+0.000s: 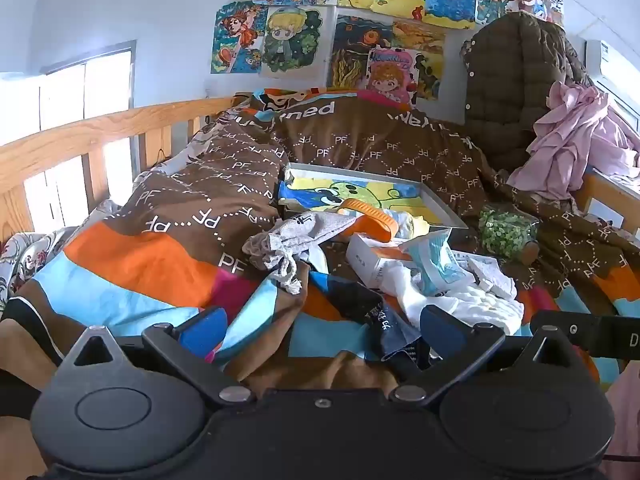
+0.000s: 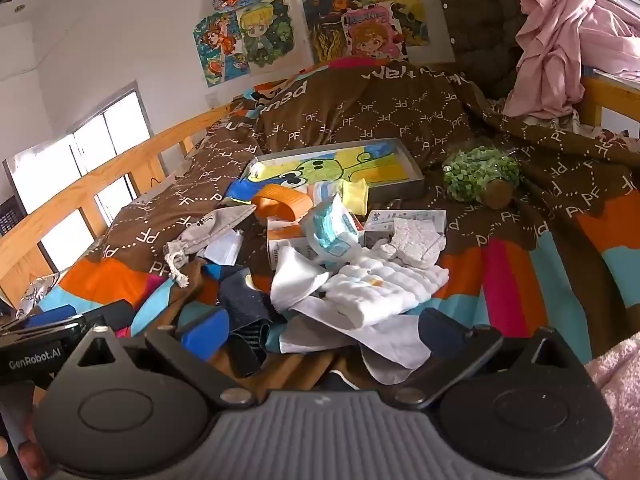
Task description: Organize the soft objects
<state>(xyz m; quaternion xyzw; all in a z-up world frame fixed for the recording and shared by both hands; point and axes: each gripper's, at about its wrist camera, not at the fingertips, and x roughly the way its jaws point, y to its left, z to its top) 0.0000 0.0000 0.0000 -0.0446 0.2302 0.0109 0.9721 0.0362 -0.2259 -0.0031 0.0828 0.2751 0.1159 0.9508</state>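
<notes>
Brown quilt with white "PF" lettering and orange, blue and pink bands covers the bed and fills most of both views. Wooden bed rail runs along the left of frame; wall of cartoon drawings across the top. Dark brown padded jacket hangs upper right, crumpled pink cloth just beside it on the right.

Grey tray with a green cartoon picture sits mid-frame on the quilt. Jar of green beads, lying on its side, is right of the tray.

Soft pile lies centre frame, just below the tray: white quilted cloth, grey drawstring pouch on the left, dark sock, orange strap, small white box, blue-white plastic packet. Possibly more cloths underneath, hard to separate.

Left gripper at bottom of frame, jaws wide, nothing between them. Right gripper also wide, empty, white cloth edge just ahead of it.
</notes>
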